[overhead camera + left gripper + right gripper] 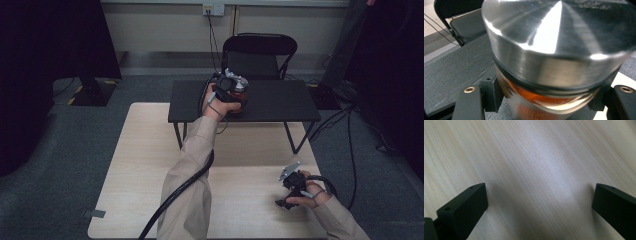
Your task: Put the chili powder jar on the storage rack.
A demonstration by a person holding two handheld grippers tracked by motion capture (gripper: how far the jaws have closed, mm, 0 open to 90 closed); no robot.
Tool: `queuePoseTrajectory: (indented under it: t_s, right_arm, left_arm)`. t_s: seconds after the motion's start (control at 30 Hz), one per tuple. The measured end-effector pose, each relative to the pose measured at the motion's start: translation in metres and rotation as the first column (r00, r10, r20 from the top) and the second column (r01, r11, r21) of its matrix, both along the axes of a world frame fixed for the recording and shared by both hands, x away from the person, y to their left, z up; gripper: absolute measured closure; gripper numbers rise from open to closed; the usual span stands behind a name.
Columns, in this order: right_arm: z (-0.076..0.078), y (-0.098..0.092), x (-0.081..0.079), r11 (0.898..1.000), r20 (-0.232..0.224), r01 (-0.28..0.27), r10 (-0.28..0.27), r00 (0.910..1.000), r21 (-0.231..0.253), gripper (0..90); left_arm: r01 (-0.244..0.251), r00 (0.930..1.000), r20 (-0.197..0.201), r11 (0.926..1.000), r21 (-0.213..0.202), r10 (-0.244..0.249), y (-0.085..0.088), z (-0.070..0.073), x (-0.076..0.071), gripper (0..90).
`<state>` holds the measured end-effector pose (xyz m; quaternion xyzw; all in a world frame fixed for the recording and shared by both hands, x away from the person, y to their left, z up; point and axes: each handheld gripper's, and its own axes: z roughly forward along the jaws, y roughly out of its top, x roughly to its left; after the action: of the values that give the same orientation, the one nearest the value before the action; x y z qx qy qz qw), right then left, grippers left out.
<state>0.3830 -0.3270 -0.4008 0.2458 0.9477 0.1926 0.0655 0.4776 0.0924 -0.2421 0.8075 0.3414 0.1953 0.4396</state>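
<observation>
A glass jar [240, 90] with a brushed metal lid and orange-red contents stands over the small black table [280, 102]. My left gripper [226, 89] is shut on it. In the left gripper view the jar [556, 50] looms large, and the pads [489, 93] of the left gripper [546, 102] press its glass wall from both sides below the lid. Its base is hidden, so I cannot tell whether it rests on the black table. My right gripper [286, 199] hovers low over the light wooden table [145, 165] at the front right. The right gripper [540, 202] is open, with only bare wood between its jaws.
The small black table stands on thin legs on the far part of the wooden table. Behind it is a black folding chair [260, 52]. Cables trail from both grippers, and more run over the grey carpet at the right [360, 135].
</observation>
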Motion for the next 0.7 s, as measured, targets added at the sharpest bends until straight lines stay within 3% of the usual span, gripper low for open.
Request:
queuePoseTrajectory:
  t_s: [0.37,0.7]
  right_arm:
    - [0.0001,0.0001,0.0001,1.0,0.0,0.0,0.0,1.0,-0.001,0.0]
    - [0.0001,0.0002,0.0002,1.0,-0.001,0.0,0.0,1.0,-0.001,0.0]
  left_arm:
    - [-0.007,1.0,-0.003,0.9988,-0.049,0.007,0.0071,-0.0078,-0.0006,30.3]
    - [-0.003,1.0,-0.007,0.9986,-0.053,0.003,0.009,-0.0082,0.0006,29.8]
